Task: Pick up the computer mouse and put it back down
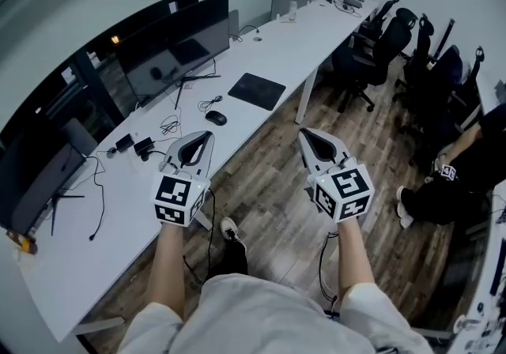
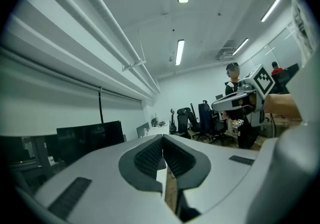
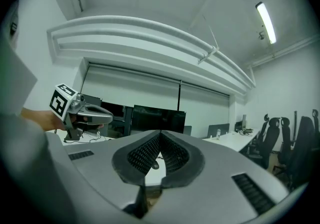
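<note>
The black computer mouse (image 1: 215, 117) lies on the long white desk (image 1: 261, 52), just left of a black mouse pad (image 1: 257, 91). My left gripper (image 1: 209, 136) hovers over the desk's front edge, a short way in front of the mouse, and is shut with nothing in it. My right gripper (image 1: 304, 133) hangs over the wooden floor right of the desk, also shut and empty. In the left gripper view the jaws (image 2: 162, 138) meet at their tips, with the right gripper (image 2: 240, 99) off to the side. In the right gripper view the jaws (image 3: 160, 134) are likewise shut.
Dark monitors (image 1: 178, 44) line the desk's back edge, with cables and a small adapter (image 1: 142, 145) near the left gripper. Black office chairs (image 1: 379, 44) stand on the right. A seated person (image 1: 458, 178) is at the far right. The person's shoe (image 1: 229, 228) shows below.
</note>
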`<state>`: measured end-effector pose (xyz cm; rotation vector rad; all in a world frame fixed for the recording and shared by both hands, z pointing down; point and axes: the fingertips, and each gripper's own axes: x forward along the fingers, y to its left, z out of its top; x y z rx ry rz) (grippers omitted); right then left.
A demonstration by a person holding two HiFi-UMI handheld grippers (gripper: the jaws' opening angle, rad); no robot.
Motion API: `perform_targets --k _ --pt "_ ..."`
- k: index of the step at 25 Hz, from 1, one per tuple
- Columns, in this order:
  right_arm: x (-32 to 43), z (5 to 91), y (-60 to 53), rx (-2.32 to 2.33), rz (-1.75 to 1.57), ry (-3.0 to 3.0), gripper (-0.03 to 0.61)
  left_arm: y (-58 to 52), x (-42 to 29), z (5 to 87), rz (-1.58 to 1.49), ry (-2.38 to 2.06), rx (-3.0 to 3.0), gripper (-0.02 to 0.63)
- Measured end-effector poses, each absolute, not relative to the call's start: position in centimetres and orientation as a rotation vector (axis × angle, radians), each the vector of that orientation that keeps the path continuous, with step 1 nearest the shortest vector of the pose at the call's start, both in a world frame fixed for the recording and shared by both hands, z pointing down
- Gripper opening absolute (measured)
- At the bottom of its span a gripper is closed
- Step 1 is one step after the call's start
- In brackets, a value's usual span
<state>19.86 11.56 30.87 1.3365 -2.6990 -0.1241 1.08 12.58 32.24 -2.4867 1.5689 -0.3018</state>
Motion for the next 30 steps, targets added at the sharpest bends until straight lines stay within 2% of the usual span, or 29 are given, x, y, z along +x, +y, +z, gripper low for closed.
perform_targets --k 9,18,30 --pt "15.0 30.9 -1.7 1.258 -0.160 -2.699 0.015 -1.8 -3.7 32.9 -0.298 1.607 -2.487 0.018" --pt "6.5 32.6 -14.6 1.159 -0.092 -2.711 0.016 -13.4 -11.1 34.3 -0.338 1.668 -2.495 0.018" --pt "-5.3 43.8 -24.9 0.835 0.082 -2.633 0.017 -20.8 -19.0 44.3 -0.471 1.929 -2.561 0.018"
